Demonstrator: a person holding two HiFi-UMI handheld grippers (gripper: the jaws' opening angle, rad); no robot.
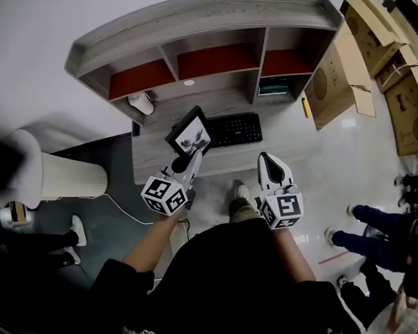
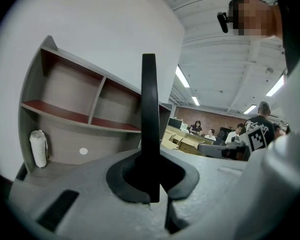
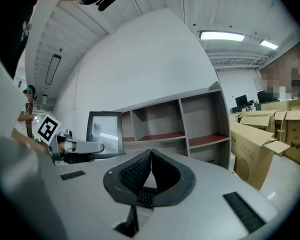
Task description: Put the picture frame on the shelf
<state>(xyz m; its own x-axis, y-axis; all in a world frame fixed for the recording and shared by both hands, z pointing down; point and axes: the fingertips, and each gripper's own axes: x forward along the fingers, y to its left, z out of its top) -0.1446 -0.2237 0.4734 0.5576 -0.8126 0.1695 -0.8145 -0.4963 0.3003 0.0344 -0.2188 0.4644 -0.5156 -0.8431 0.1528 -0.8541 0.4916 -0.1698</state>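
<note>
We face the shelf [image 1: 216, 19], a grey hutch along the back edge of the tabletop [image 1: 292, 139]. It has three red-floored compartments in its upper row, all bare, with open bays beneath. Cardboard boxes [image 1: 376, 54] stand on the floor off the tabletop's right edge. A black keyboard [image 1: 235, 129] lies mid-tabletop, close under the shelf. What looks like a white roll [image 1: 141, 103] sits at the back left corner, in the bay under the left compartment.

The picture frame [image 1: 189, 135] is up off the tabletop, hanging over its front left part just left of the keyboard, with its glass turned toward us. Our left gripper [image 1: 183, 162] has it, its jaws clamped on the frame's lower edge; in the left gripper view the frame rises edge-on between them. Our right gripper [image 1: 268, 160] hovers over the front edge to the right, jaws pressed together on nothing.

We judge this to be the carrying step: the frame is grasped but not placed. Next we need to raise it to the height of a red board, most likely the left or middle one. Then we ease it in clear of the dividers, set its bottom edge down upright, and only then loosen the jaws.
</note>
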